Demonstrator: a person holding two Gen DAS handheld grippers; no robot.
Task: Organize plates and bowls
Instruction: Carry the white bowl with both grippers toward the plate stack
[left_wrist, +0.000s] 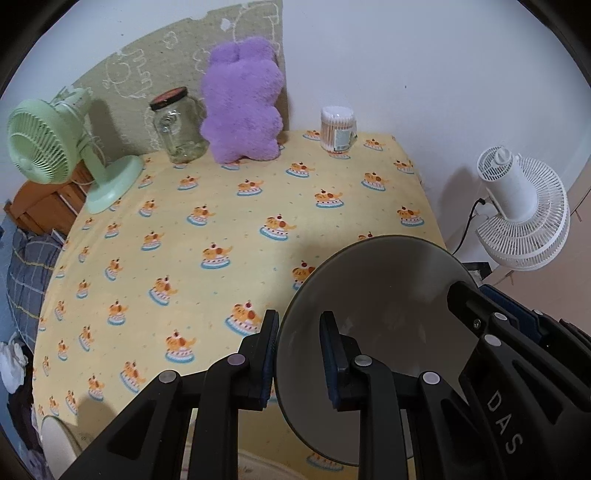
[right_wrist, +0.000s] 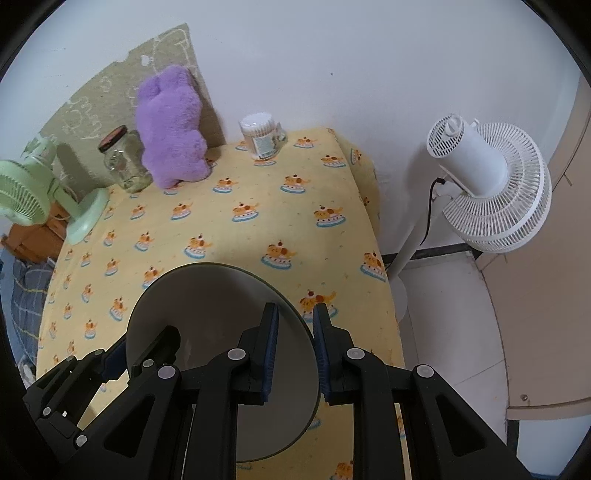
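The table (left_wrist: 229, 236), under a yellow tablecloth (right_wrist: 258, 236) printed with cartoon dogs on cakes, spread out ahead of and below both sets of fingers. A white pedestal fan (right_wrist: 491, 192) stood on the floor off the table's edge, outward of the right gripper's outer finger. At the far end of the table, well ahead of the fingertips, a mint-green desk fan (left_wrist: 48, 147), a purple plush toy (left_wrist: 242, 107), a glass jar (left_wrist: 177, 125) with a dark lid and a tub of cotton swabs (left_wrist: 338, 127) lined the wall.

The grey plate (left_wrist: 373, 306) hung above the cloth between the two grippers, tilted, each gripper pinching an opposite edge. The left gripper (left_wrist: 299, 334) had its jaws narrow and clamped on the plate's rim, one blue-padded finger (left_wrist: 271, 343) outside under the rim and the other over the plate's face. The right gripper (right_wrist: 295, 326) was likewise drawn narrow onto the opposite rim of the plate (right_wrist: 207, 317), its inner finger over the plate's face and its outer finger (right_wrist: 321, 343) beyond the edge.
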